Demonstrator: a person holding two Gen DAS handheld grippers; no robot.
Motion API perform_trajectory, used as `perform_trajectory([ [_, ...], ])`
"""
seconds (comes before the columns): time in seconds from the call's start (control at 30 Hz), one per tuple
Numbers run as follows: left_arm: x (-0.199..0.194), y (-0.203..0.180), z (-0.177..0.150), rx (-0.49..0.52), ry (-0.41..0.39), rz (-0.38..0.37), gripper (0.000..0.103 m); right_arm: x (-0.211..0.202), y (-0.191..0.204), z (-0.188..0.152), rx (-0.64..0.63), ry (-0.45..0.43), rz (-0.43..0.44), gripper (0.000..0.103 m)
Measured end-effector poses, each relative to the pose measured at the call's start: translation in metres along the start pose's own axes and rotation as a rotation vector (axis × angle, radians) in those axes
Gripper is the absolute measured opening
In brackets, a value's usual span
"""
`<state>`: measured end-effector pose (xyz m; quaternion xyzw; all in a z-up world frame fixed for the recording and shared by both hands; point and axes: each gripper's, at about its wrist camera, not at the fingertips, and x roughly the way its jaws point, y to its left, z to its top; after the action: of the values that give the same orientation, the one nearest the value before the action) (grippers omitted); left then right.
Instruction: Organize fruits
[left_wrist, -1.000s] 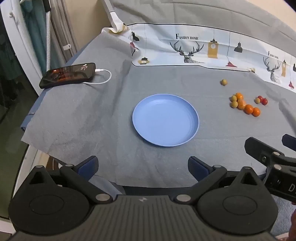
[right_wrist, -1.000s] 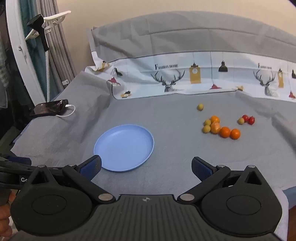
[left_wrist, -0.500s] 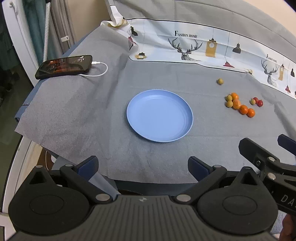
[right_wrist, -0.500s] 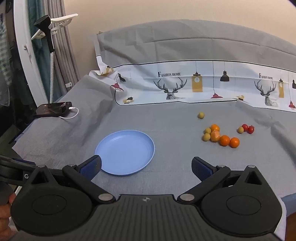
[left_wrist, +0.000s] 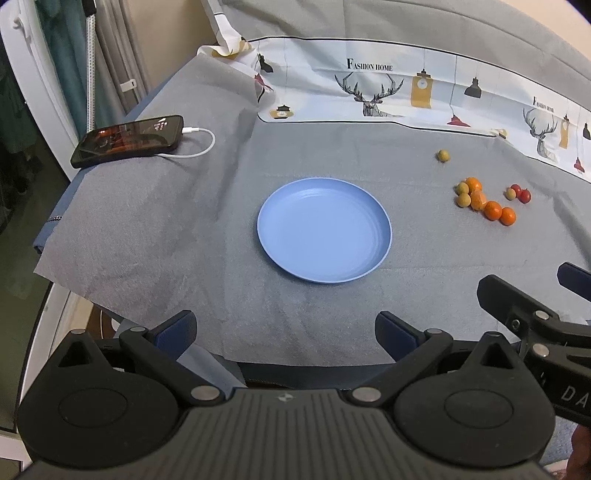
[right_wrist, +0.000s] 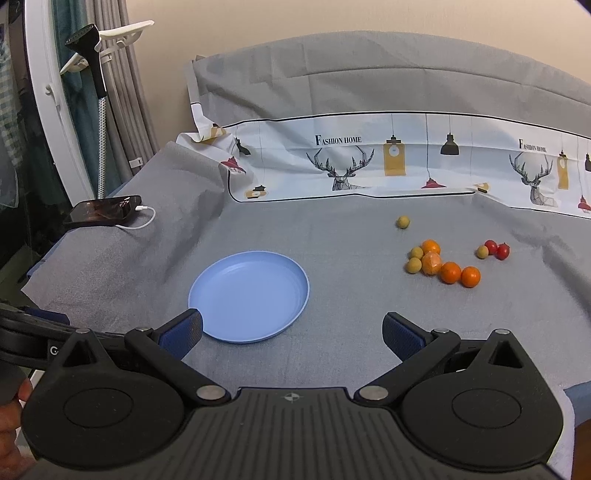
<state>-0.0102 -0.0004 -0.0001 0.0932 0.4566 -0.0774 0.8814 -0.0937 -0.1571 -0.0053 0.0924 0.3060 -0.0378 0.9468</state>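
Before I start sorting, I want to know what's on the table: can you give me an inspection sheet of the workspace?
Surface: grey cloth, wrinkled, patterned sheet at the back.
Job's things: blue plate, nothing on it; orange fruits, yellow-green fruits and red fruits loose on the cloth right of the plate; one yellow-green stray apart.
Clutter: phone at far left.
Grippers: left gripper and right gripper both open, holding nothing.
Cables: white cable plugged into the phone.
Surroundings: curtain, white stand.

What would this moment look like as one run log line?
left gripper: open, empty | right gripper: open, empty | plate: empty | fruits: loose on cloth, right of plate
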Motion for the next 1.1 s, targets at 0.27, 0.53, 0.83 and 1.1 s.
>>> perform_trajectory([
  [0.27,0.0010,-0.0010,0.0002,0.007,0.006,0.003,0.103,0.0006,-0.0020,-0.0033,0.008,0.010,0.003,0.103],
  [0.53,0.0024,-0.0014,-0.0015,0.014,0.003,0.009,0.103,0.0012,-0.0028,-0.0030,0.011,0.016,0.004,0.103],
  [0.83,0.0037,0.0012,-0.0006,0.016,0.003,0.009,0.103,0.0018,-0.0037,-0.0041,0.016,0.020,0.004,0.103],
  [1.1,0.0051,0.0013,-0.0013,0.020,0.006,0.013,0.103,0.0037,-0.0045,-0.0049,0.023,0.029,0.001,0.103],
])
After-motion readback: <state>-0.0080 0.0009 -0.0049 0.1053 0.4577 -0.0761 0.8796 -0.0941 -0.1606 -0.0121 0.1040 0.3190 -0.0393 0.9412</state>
